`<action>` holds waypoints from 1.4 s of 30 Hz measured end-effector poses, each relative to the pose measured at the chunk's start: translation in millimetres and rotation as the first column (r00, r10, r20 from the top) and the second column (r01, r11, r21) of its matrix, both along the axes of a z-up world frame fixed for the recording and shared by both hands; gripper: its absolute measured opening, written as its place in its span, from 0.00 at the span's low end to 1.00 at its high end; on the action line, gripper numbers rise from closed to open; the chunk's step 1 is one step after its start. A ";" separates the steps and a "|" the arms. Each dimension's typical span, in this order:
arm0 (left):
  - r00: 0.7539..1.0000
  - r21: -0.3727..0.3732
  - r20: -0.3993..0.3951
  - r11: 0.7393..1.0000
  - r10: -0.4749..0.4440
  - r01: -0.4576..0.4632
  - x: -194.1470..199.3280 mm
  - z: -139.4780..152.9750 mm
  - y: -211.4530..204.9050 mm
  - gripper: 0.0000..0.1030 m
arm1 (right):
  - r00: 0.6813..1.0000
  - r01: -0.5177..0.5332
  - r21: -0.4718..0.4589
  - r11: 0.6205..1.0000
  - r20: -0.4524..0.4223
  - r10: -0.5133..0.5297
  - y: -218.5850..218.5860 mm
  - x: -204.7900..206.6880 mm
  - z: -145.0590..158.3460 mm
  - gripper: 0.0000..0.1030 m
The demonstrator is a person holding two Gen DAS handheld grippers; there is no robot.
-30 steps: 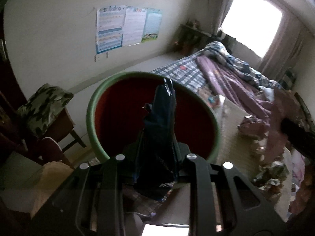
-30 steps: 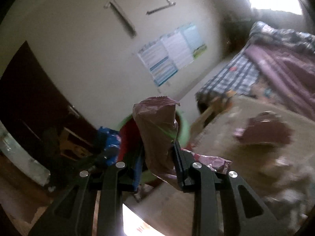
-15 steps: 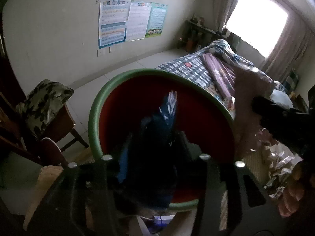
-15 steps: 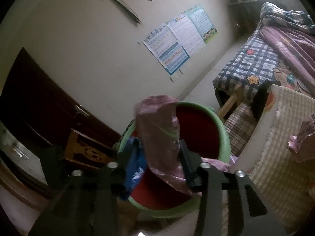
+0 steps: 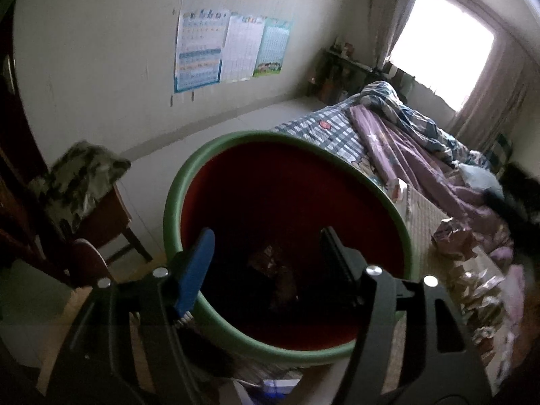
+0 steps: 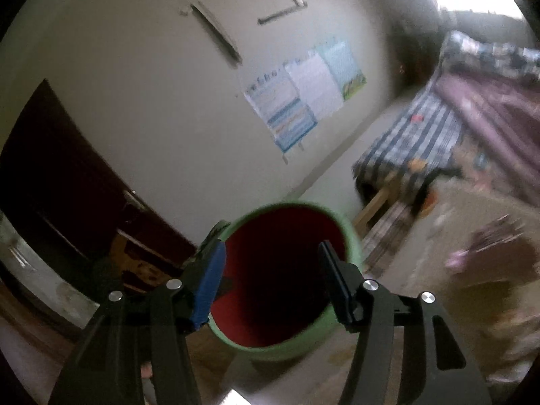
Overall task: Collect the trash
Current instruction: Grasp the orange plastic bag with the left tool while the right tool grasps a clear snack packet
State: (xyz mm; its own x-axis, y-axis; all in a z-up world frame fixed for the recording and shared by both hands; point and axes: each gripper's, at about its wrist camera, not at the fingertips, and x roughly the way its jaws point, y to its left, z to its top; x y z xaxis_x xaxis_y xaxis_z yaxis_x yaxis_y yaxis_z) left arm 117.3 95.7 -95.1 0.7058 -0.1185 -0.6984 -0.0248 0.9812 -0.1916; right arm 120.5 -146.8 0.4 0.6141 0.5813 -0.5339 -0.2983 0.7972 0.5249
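Two grippers point down at the same green-rimmed bin, and neither has anything between its fingers. The left gripper (image 5: 266, 253) stands part-open over the mouth of the bin (image 5: 172, 209), its jaws having just been opening, with only the dark red inside showing between the blue pad and the black one. Down at the bottom of the bin lies a dim heap of wrappers (image 5: 273, 270), dark and hard to make out. The right gripper (image 6: 271, 263) is likewise part-open, its jaws having just been opening too, and it frames the bin (image 6: 351, 236) from a little farther off; that view is blurred.

More trash remains outside: at about three o'clock from the bin, on the pale mat, sits a crumpled purplish wrapper (image 5: 452, 239), with a scatter of shiny wrappers (image 5: 479, 290) near it towards four o'clock. The bed (image 5: 398, 135) with its checked sheet and purple quilt runs off towards two o'clock. At nine o'clock from the bin stands a wooden chair (image 5: 104, 216) with a patterned cushion, and three charts (image 5: 233, 50) hang on the wall at twelve.
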 end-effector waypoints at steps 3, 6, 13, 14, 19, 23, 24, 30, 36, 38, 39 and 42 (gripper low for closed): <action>0.999 0.056 0.022 0.998 -0.036 0.035 -11.4 8.5 -14.1 0.60 | 0.996 0.057 -0.067 0.996 0.072 -0.052 -32.4 -27.1 22.3 0.58; 0.994 0.049 0.029 0.994 -0.103 0.102 -32.0 15.0 -33.9 0.61 | 0.988 0.125 -0.137 0.983 0.110 -0.111 -63.9 -54.8 30.5 0.58; 0.936 -0.022 -0.066 0.938 -0.346 0.345 -84.7 1.8 -105.2 0.68 | 0.982 0.190 -0.220 0.957 0.027 -0.189 -108.3 -113.0 -3.1 0.58; 0.923 -0.031 -0.084 0.927 -0.376 0.374 -91.4 -1.3 -115.6 0.68 | 0.982 0.188 -0.231 0.955 0.009 -0.191 -110.6 -120.0 -9.5 0.58; 0.870 -0.121 -0.148 0.882 -0.470 0.456 -120.1 -7.5 -148.6 0.75 | 0.965 0.222 -0.280 0.934 -0.075 -0.252 -132.8 -151.3 -43.6 0.58; 0.832 -0.169 -0.216 0.859 -0.511 0.483 -147.4 -13.9 -171.5 0.77 | 0.957 0.209 -0.303 0.930 -0.131 -0.258 -150.7 -172.8 -63.9 0.58; 0.829 -0.178 -0.227 0.859 -0.511 0.480 -149.0 -15.7 -173.9 0.77 | 0.956 0.202 -0.313 0.928 -0.141 -0.256 -152.1 -178.4 -67.1 0.58; 0.831 -0.225 -0.320 0.888 -0.455 0.400 -153.3 -36.7 -187.8 0.77 | 0.938 0.214 -0.284 0.935 -0.208 -0.277 -163.6 -199.0 -92.1 0.58; 0.801 -0.270 -0.356 0.874 -0.481 0.405 -148.7 -51.8 -205.9 0.81 | 0.929 0.227 -0.250 0.941 -0.236 -0.286 -164.6 -215.6 -103.4 0.58; 0.793 -0.269 -0.362 0.869 -0.490 0.414 -145.3 -54.7 -213.8 0.81 | 0.925 0.230 -0.245 0.942 -0.246 -0.290 -165.2 -218.1 -105.4 0.58; 0.788 -0.275 -0.367 0.867 -0.494 0.415 -144.0 -57.4 -216.4 0.81 | 0.922 0.233 -0.244 0.942 -0.253 -0.293 -165.7 -219.5 -107.7 0.58; 0.778 -0.296 -0.374 0.860 -0.504 0.415 -143.8 -63.3 -220.5 0.81 | 0.914 0.244 -0.233 0.941 -0.269 -0.303 -169.8 -221.6 -112.8 0.58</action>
State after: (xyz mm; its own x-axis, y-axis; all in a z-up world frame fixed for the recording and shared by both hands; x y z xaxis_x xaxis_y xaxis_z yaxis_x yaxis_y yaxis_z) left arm -26.5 -124.8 -158.4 0.1714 -0.5103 -0.8428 0.2976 0.8423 -0.4495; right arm -101.2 -316.5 -112.4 0.5299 0.2824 -0.7996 0.0917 0.9183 0.3851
